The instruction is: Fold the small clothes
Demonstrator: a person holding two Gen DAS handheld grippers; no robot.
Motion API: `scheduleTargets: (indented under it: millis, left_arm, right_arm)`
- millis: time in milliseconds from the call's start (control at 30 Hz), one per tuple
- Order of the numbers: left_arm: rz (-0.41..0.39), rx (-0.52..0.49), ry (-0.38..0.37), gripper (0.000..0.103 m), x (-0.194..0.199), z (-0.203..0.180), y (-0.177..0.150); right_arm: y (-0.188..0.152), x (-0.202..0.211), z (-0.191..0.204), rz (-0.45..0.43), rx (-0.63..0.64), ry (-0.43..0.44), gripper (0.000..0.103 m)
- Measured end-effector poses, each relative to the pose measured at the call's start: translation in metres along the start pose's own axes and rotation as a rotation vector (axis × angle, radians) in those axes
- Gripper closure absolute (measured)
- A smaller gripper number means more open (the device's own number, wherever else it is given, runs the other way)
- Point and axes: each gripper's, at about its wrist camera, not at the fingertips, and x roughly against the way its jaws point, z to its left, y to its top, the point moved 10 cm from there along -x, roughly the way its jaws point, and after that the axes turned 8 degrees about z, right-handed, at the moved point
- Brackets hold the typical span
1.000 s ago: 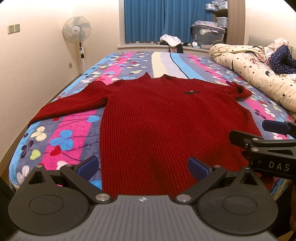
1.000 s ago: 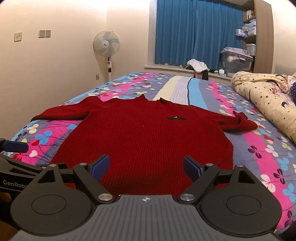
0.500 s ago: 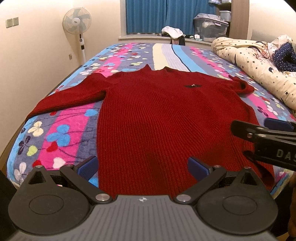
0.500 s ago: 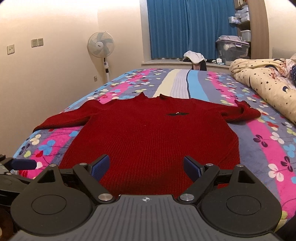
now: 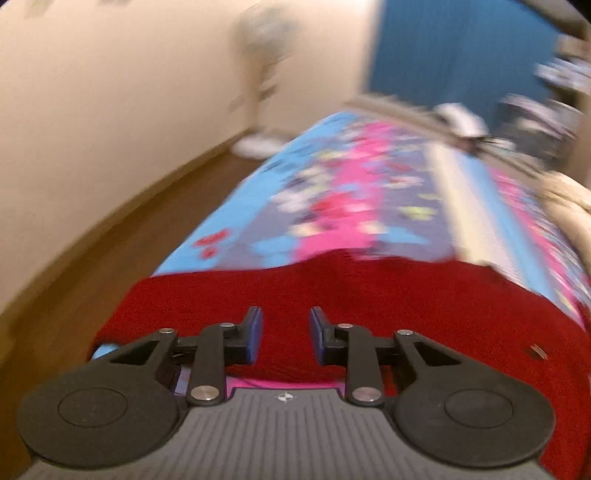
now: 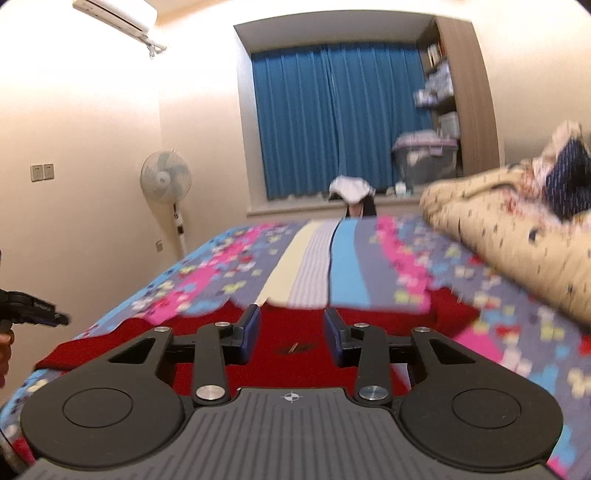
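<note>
Two wrist views give us a bedroom: a bed covered by a flowered spread point(image 6: 369, 258) in pink, blue and grey stripes, a blue curtain point(image 6: 340, 122) at the far window, a standing fan point(image 6: 166, 181) by the left wall, an air conditioner point(image 6: 114, 14) high on that wall, and a rolled cream quilt point(image 6: 517, 240) with dark specks along the bed's right side. We see the red sweater point(image 5: 406, 302) lying on the near part of the spread, with its neckline toward the window. Our left gripper point(image 5: 285, 334) is low over the sweater's left part, near the bed's left edge, with brown floor point(image 5: 110, 236) beside it; its blue pads point(image 5: 255, 332) stand apart with a narrow gap and red knit showing between them, and we cannot tell whether they touch the cloth, as this view is motion-blurred. Our right gripper point(image 6: 291, 334) is level over the sweater's chest, above a small dark emblem point(image 6: 295, 347), its fingers likewise parted and holding nothing. In the right view the left gripper shows as a dark shape at the far left edge, off the bed's side. Beyond the neckline the spread runs bare up to the window sill, where a white bundle point(image 6: 351, 188) sits
</note>
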Motion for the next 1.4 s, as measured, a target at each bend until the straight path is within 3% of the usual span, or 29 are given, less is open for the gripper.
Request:
scheduleTargets:
  millis: [100,167,333,533,633,800,867,933,1000,1133,1200,1300,1367,1400]
  left_arm:
    - [0.141,0.194,0.008,0.070,-0.046,0.051,0.005]
    - [0.230,0.301,0.029,0.067,-0.063,0.075,-0.001]
    - [0.267,0.447,0.057,0.042,-0.073,0.112,-0.004]
    - [0.320,0.557,0.077,0.041,-0.077,0.131,-0.016]
    - [0.313,0.580,0.066,0.041,-0.082,0.137,-0.017]
    - [0.273,0.494,0.125,0.045,-0.087,0.129,-0.014]
    - [0.238,0.453,0.182,0.077,-0.084,0.126,-0.013]
    - [0.200,0.418,0.201,0.088,-0.078,0.120,-0.007]
    - [0.140,0.417,0.214,0.091,-0.066,0.116,0.003]
    - [-0.025,0.316,0.203,0.092,-0.032,0.085,0.029]
    - [-0.128,0.204,0.148,0.093,-0.017,0.046,0.046]
    - [-0.243,-0.013,-0.029,0.093,0.010,-0.033,0.053]
    - [-0.243,-0.179,-0.187,0.093,0.020,-0.094,0.040]
    - [-0.206,-0.267,-0.279,0.092,0.022,-0.125,0.025]
  right_arm:
    - [0.020,-0.027,-0.023,-0.001,0.037,-0.034,0.061]
    - [0.028,-0.047,-0.034,0.011,0.042,-0.039,0.051]
    - [0.035,-0.115,-0.045,0.076,0.031,-0.047,0.037]
    - [0.003,-0.190,-0.024,0.218,-0.040,0.011,0.037]
    - [-0.006,-0.205,-0.008,0.258,0.022,0.001,0.038]
    - [-0.005,-0.200,0.010,0.244,0.057,0.012,0.043]
    - [-0.002,-0.193,0.014,0.237,0.048,0.030,0.056]
    - [0.002,-0.186,0.021,0.216,0.051,0.047,0.074]
    - [0.005,-0.183,0.028,0.191,0.064,0.061,0.086]
    - [0.004,-0.192,0.034,0.195,0.066,0.071,0.087]
    - [0.002,-0.201,0.036,0.213,0.061,0.071,0.086]
    - [-0.003,-0.216,0.042,0.239,0.062,0.082,0.086]
    - [-0.007,-0.223,0.049,0.255,0.080,0.093,0.086]
    - [-0.010,-0.226,0.051,0.266,0.092,0.098,0.086]
